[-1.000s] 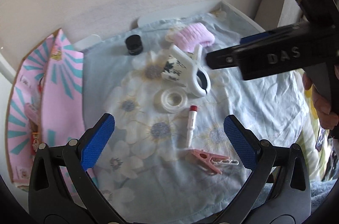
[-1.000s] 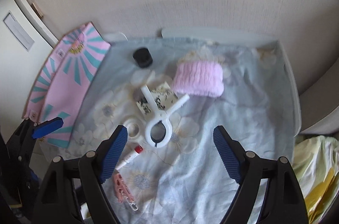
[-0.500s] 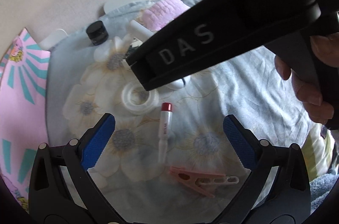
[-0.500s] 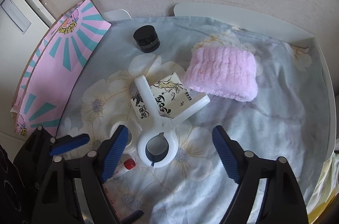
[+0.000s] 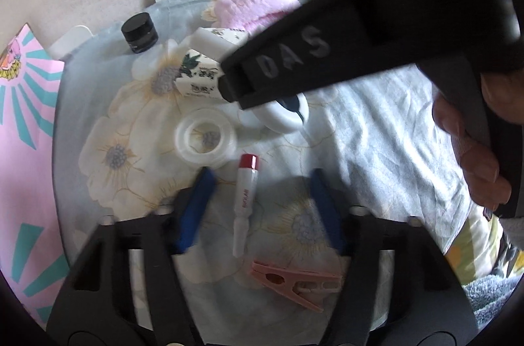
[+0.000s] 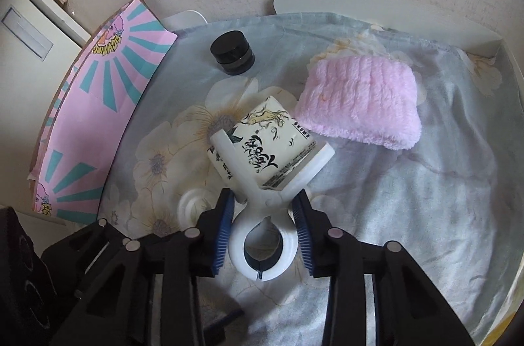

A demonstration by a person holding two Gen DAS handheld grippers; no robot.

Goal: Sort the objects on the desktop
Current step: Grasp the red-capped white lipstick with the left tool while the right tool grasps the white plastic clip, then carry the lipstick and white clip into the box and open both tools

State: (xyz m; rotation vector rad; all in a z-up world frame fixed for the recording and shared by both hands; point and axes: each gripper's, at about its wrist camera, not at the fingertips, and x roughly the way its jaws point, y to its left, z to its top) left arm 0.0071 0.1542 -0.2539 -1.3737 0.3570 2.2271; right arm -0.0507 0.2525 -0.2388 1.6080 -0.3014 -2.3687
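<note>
Desktop objects lie scattered on a floral cloth spread over a white tray against a pale wall. Left tongs point steeply down at the cloth, jaws closing, with a red-capped white tube lying between the blue pads; no contact between either pad and the tube is visible. A clear tape roll sits just beyond the left pad, and a pink clothespin lies on the cloth nearer the camera. Right tongs are also closing, the blue pads set on either side of a large white clip at the neck above its ring; whether the pads yet press on it cannot be told. The clip's two arms straddle a small printed carton that lies tilted on the cloth. A pink fluffy cloth rests behind and to the right of the carton, and a black jar stands behind it to the left. A pink and teal patterned box borders the tray's left side. In the left wrist view a person's hand grips the handle of the right tongs.
</note>
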